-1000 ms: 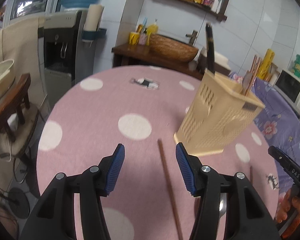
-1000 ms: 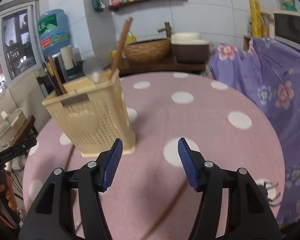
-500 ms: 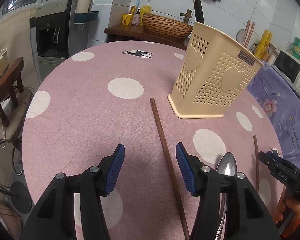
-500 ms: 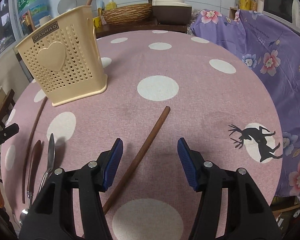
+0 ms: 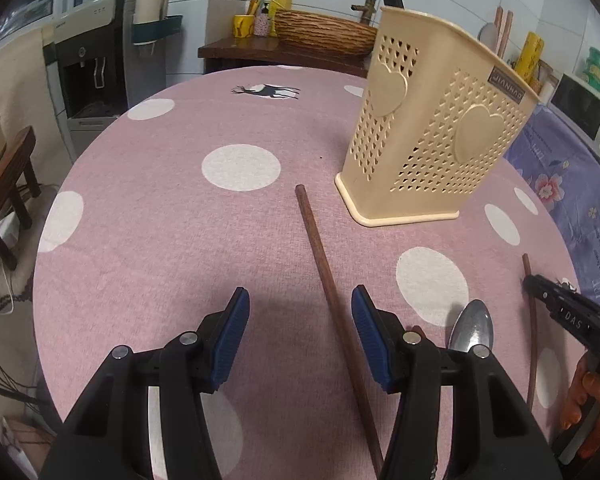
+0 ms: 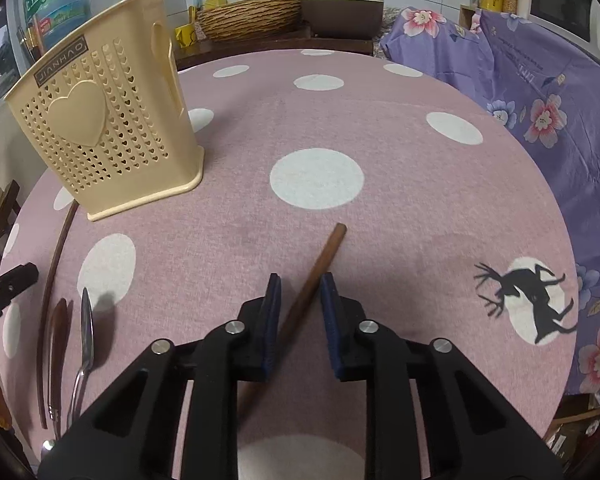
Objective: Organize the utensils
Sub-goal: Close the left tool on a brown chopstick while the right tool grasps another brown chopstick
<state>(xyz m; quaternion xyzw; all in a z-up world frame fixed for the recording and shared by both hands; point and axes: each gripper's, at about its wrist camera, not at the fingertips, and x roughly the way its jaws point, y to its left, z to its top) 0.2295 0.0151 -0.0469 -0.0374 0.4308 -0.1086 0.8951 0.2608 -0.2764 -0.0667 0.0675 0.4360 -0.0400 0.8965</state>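
Right hand-held gripper (image 6: 300,304): jaws just been closing around brown chopstick (image 6: 320,260) lying on table (image 6: 420,208); pads narrow, contact not clear. Left hand-held gripper (image 5: 298,320): jaws apart, empty, over second chopstick (image 5: 320,256). Beyond: metal spoon (image 5: 470,326), thin stick (image 5: 532,320) loose on table. Cream utensil holder (image 5: 432,140) upright, already carrying several utensils. Judgement: sorting partly done, loose pieces remaining.

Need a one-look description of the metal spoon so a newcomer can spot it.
Start at the cream perforated plastic utensil basket on the pink polka-dot tablecloth. Nearer the camera lie several long utensils side by side. The shiny silver metal spoon is the only non-brown one, beside a dark wooden spoon.
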